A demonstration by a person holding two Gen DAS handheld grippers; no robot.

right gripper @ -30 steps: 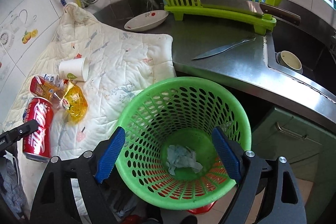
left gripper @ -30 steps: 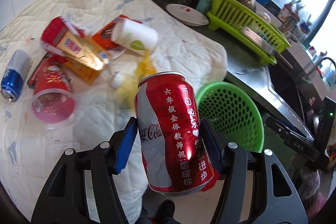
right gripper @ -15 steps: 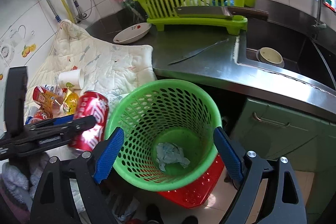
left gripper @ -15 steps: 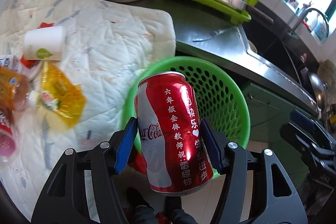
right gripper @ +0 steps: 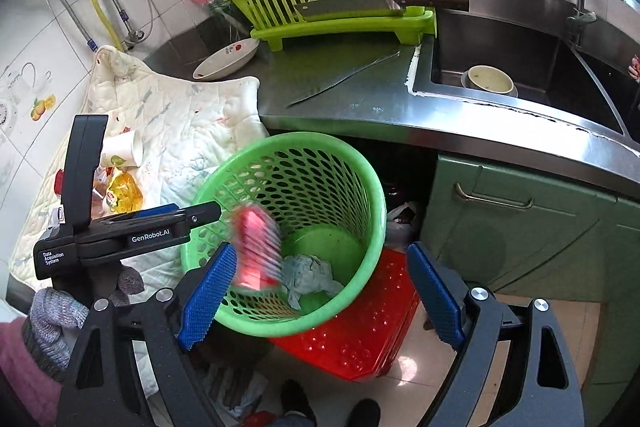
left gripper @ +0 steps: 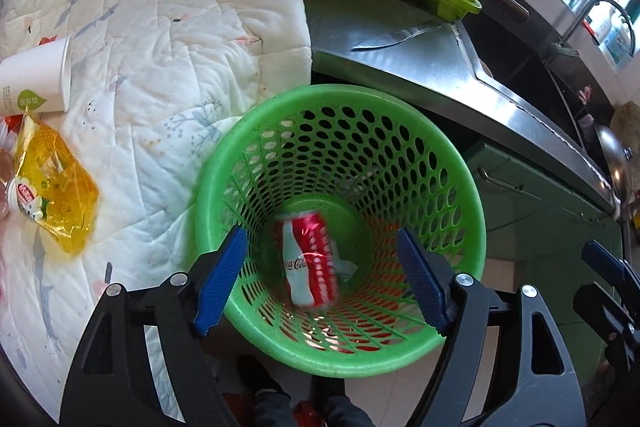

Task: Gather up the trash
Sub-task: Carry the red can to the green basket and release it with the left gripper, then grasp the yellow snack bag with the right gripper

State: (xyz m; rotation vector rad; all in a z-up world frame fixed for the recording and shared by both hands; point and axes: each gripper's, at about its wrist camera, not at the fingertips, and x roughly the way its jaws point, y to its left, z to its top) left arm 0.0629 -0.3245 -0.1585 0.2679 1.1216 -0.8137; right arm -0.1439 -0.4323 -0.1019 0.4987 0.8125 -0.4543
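Now the can is out of my grip. Left wrist view: half a second back the left hand-held gripper point(left gripper: 320, 277) was clamped on the red Coca-Cola drinks can point(left gripper: 309, 259); at present its jaws stand wide apart with nothing between them, and the can lies low inside the green perforated plastic basket point(left gripper: 280, 115), blurred, seemingly mid-drop or just landing beside a crumpled pale tissue point(left gripper: 345, 265). I judge that item collected.

More trash waits on the white quilted cloth point(left gripper: 168, 59) over the worktop: a yellow crinkled plastic pouch with a white cap point(left gripper: 56, 195) and a white paper cup lying on its side point(left gripper: 34, 83). Both are well apart from the basket, to its left. Nothing blocks the way back to them.

Right wrist view: the right hand-held gripper point(right gripper: 318, 297) is spread wide and empty, its two blue pads either side of the basket's lower rim but not touching it that I can tell. Below the basket sits a red perforated plastic crate point(right gripper: 360, 339). The left tool juts in from the left above the rim.

Hazards on the steel worktop point(right gripper: 360, 107): a long slim steel knife point(right gripper: 340, 79) lying loose, and a broad steel cleaver with a wooden handle point(right gripper: 380, 5) on the lime-green plastic dish rack point(right gripper: 328, 23). A white shallow ceramic plate point(right gripper: 226, 61) sits near the cloth's far edge. All lie off my likely path.
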